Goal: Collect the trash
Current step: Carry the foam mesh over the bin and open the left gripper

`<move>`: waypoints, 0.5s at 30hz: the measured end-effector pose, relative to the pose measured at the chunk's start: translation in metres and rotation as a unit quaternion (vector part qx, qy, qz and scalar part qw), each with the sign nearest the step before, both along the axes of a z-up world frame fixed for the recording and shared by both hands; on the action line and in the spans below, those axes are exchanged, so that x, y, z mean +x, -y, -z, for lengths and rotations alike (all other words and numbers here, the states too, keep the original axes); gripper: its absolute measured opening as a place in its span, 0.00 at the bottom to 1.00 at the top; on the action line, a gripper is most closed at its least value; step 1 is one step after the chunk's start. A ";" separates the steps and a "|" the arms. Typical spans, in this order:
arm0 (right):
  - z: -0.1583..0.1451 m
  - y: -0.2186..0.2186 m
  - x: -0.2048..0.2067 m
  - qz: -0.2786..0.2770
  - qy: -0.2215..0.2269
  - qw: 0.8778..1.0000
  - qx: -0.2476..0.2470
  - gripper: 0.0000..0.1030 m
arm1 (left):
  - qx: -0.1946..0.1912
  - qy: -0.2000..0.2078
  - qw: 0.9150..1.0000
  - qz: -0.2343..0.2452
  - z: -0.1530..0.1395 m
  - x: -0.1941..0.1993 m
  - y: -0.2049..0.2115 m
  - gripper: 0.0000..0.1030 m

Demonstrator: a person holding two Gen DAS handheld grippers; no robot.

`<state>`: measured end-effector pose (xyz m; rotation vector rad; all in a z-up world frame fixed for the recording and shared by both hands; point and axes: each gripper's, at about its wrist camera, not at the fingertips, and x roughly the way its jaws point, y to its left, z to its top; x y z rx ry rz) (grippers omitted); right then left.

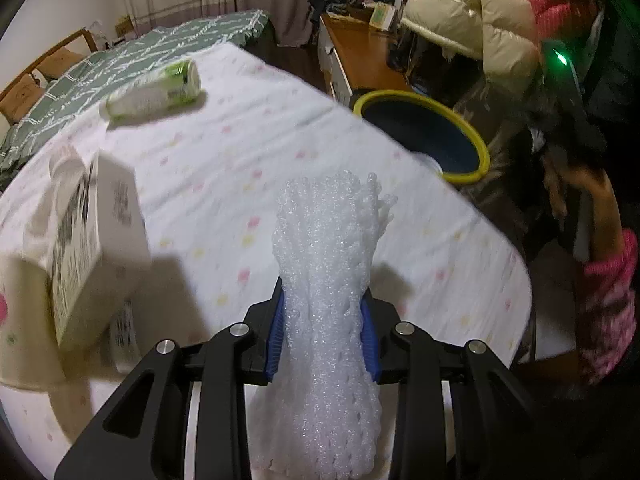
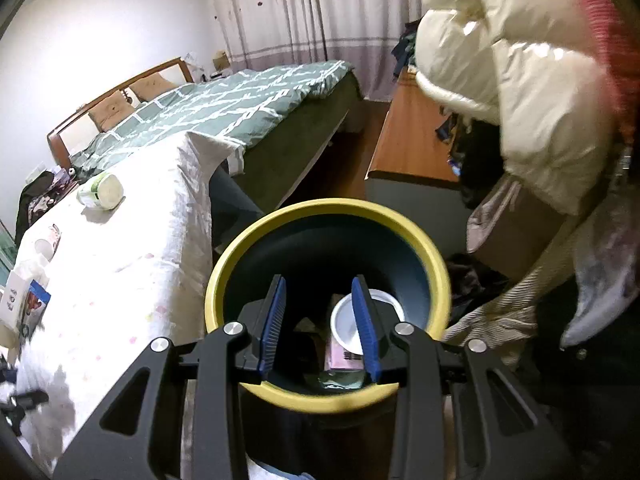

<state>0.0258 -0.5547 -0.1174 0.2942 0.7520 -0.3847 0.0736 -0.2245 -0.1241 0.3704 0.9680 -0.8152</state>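
item: white cloth-covered table with faint pastel dots (image 1: 224, 168), the landmark for what follows; listed left to right.

- white cardboard box with black print (image 1: 86, 240), standing on the table near its left edge, blurred.
- green-and-white labelled plastic bottle (image 1: 154, 90), lying on its side on the far part of the table, well apart from the box.
- bed with green-and-white patterned quilt (image 1: 132, 56), beyond the table's far end; wooden headboard at its left.
- left gripper (image 1: 323, 324), black frame with blue ribbed pads, over the table's near part; pads pressed against both sides of a white foam mesh fruit sleeve (image 1: 328, 264), which stands up out of the jaws and is pinched narrow where they clamp it.
- round dark-blue bin with yellow rim (image 1: 424, 136), beside the table's right edge, below its top. seen from the right wrist, the bin holds a white round lid or dish (image 2: 346, 320), a pink packet under it and dark scraps.
- right gripper (image 2: 318, 320), directly above the bin's mouth; blue pads standing apart, nothing between them.
- orange-brown wooden desk (image 1: 360, 52), past the bin, further from the table.
- person in cream puffer jacket (image 1: 472, 20) with pink knitted sleeve (image 1: 612, 300), right of the table.
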 end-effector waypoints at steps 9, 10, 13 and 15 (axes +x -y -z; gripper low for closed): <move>-0.022 0.007 -0.045 0.026 0.016 0.999 -0.030 0.33 | -0.028 -0.007 0.999 0.032 -0.028 0.018 0.088 0.32; -0.024 0.009 -0.052 0.030 0.017 0.999 -0.033 0.33 | -0.028 -0.006 0.999 0.035 -0.029 0.019 0.097 0.32; -0.027 0.013 -0.066 0.037 0.019 0.998 -0.039 0.38 | -0.033 -0.001 0.998 0.053 -0.036 0.022 0.137 0.32; -0.027 0.016 -0.075 0.043 0.018 0.998 -0.042 0.38 | -0.031 0.005 0.998 0.060 -0.037 0.024 0.165 0.32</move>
